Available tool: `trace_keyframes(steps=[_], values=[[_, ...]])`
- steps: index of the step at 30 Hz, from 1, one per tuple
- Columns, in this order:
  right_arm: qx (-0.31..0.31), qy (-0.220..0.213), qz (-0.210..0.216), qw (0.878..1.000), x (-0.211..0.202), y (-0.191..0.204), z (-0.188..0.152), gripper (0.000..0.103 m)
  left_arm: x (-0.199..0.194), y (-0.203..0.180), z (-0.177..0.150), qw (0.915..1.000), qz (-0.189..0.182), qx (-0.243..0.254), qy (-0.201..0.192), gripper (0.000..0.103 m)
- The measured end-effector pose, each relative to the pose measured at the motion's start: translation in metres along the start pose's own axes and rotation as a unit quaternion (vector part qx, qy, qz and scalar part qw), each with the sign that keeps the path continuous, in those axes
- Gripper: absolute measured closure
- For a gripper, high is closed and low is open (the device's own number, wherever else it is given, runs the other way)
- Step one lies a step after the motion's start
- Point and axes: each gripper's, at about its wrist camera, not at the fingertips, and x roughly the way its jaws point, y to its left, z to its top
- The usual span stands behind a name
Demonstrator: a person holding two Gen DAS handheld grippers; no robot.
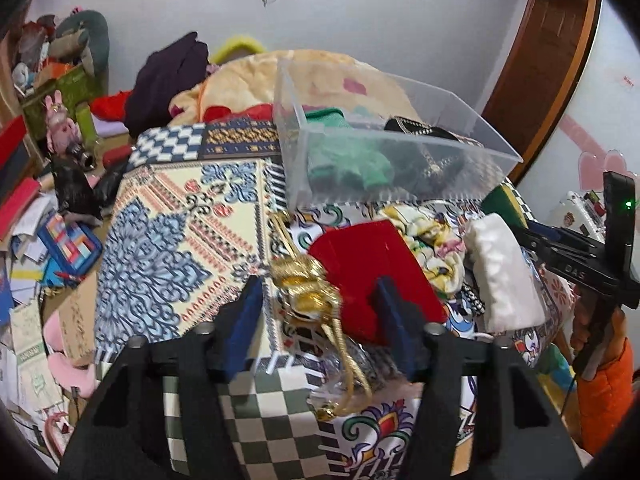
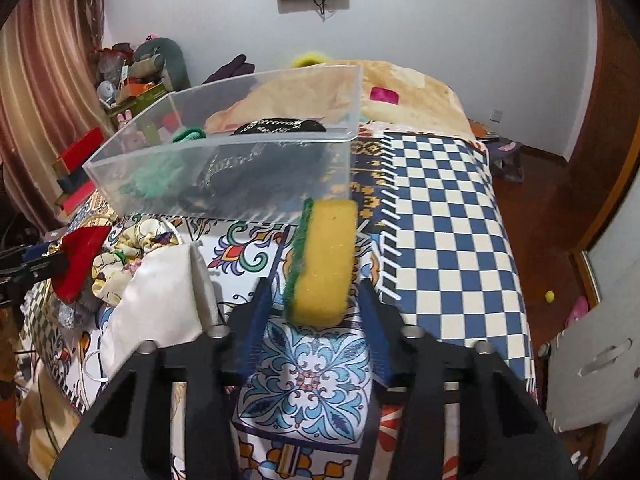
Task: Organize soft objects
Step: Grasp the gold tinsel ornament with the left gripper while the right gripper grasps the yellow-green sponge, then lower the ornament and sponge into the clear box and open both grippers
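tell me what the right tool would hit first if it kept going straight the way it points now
Probably the near wall of the clear plastic bin. The right tool has a yellow sponge between its fingers, and the sponge's far end would likely touch first, though depth is hard to judge.
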Motion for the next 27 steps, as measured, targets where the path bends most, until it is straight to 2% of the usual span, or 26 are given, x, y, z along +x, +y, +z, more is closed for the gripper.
trace_keyframes(steps=[1, 4, 9, 18, 27], values=[[-0.001, 0.000, -0.001, 1.000, 0.000, 0.000, -0.001, 0.075, 0.000, 0.000, -0.001, 1.0000, -0.003, -0.001, 0.001, 0.057], [-0.003, -0.005, -0.001, 1.000, -0.003, 0.000, -0.002, 0.076, 0.000, -0.002, -0.001, 1.0000, -0.003, 0.005, -0.001, 0.066], [-0.011, -0.021, -0.006, 1.000, -0.014, 0.003, -0.003, 0.076, -0.008, -0.004, 0.001, 0.9999, -0.001, 0.009, -0.014, 0.073], [-0.019, -0.062, -0.004, 0.998, -0.045, 0.008, 0.005, 0.076, -0.041, -0.013, 0.016, 0.9977, -0.011, 0.020, -0.064, 0.074], [-0.029, -0.107, 0.004, 0.994, -0.067, 0.018, 0.028, 0.076, -0.062, -0.030, 0.049, 0.9918, -0.016, 0.035, -0.122, 0.074]])
